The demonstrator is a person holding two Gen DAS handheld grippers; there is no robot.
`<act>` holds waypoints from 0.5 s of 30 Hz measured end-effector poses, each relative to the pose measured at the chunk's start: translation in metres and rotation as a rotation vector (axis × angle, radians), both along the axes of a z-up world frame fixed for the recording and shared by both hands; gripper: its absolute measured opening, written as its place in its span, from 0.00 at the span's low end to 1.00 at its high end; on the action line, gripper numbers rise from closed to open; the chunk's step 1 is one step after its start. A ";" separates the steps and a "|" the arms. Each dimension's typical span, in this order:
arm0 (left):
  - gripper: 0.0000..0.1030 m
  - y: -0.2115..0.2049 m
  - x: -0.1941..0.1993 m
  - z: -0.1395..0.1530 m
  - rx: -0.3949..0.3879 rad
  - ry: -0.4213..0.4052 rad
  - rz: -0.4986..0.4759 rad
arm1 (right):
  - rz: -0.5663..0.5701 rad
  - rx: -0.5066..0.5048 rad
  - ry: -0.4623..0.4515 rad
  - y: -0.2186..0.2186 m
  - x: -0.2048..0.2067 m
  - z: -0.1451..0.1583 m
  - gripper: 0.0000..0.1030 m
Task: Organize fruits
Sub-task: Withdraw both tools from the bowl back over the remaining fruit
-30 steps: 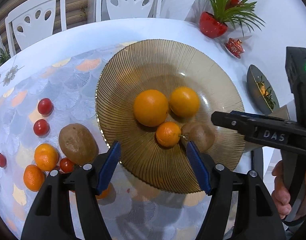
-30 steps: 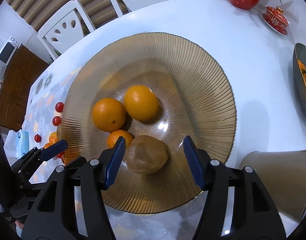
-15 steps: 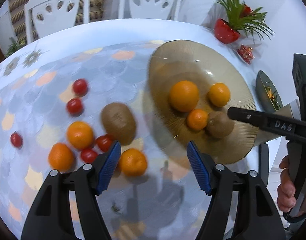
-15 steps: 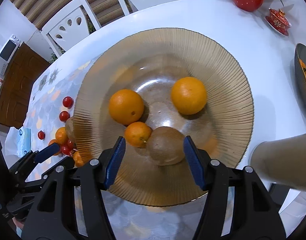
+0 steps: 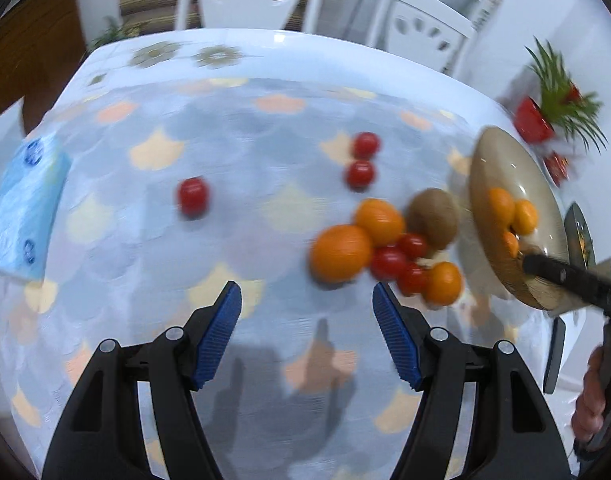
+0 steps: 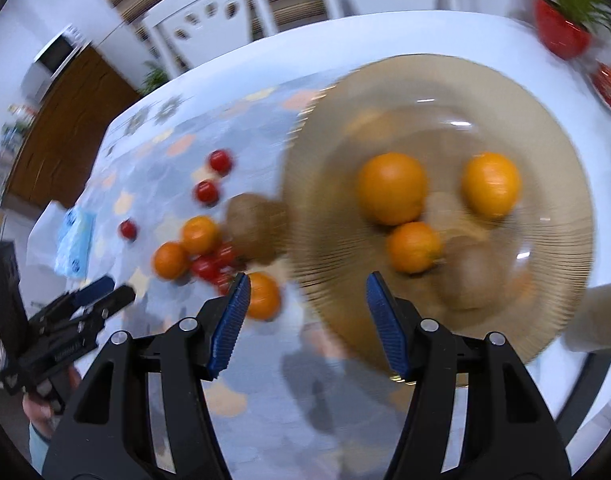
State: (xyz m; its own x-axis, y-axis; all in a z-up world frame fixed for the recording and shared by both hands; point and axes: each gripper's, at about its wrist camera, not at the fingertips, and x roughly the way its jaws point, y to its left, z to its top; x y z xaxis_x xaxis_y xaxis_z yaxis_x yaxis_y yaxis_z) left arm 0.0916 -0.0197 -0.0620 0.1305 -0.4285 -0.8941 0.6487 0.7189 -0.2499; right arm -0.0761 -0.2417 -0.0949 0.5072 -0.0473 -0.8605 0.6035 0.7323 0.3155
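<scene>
While both frames are blurred, left gripper (image 5: 305, 336) and right gripper (image 6: 307, 322) are held released (empty); oranges (image 6: 391, 188) are seen on plate (image 6: 545, 288).

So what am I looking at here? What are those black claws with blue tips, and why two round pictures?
Each claw is a hand-held gripper with a fisheye camera on it; a person holds one in each hand. One picture looks along the left gripper, the other along the right gripper. Both are open and hold nothing. The table carries a glass plate with three oranges and a kiwi. Beside it lie another kiwi, more oranges and small tomatoes. A blue packet sits at the far left.
</scene>
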 end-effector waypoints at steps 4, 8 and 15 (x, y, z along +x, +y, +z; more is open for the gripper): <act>0.64 0.010 0.012 -0.009 -0.022 0.048 0.015 | 0.094 0.146 -0.017 0.037 0.022 -0.018 0.60; 0.64 -0.002 0.015 -0.023 -0.037 0.094 -0.050 | 0.115 0.276 0.039 0.059 0.037 -0.048 0.59; 0.64 -0.041 0.018 -0.043 -0.034 0.129 -0.153 | 0.015 0.152 0.078 0.046 0.045 -0.050 0.59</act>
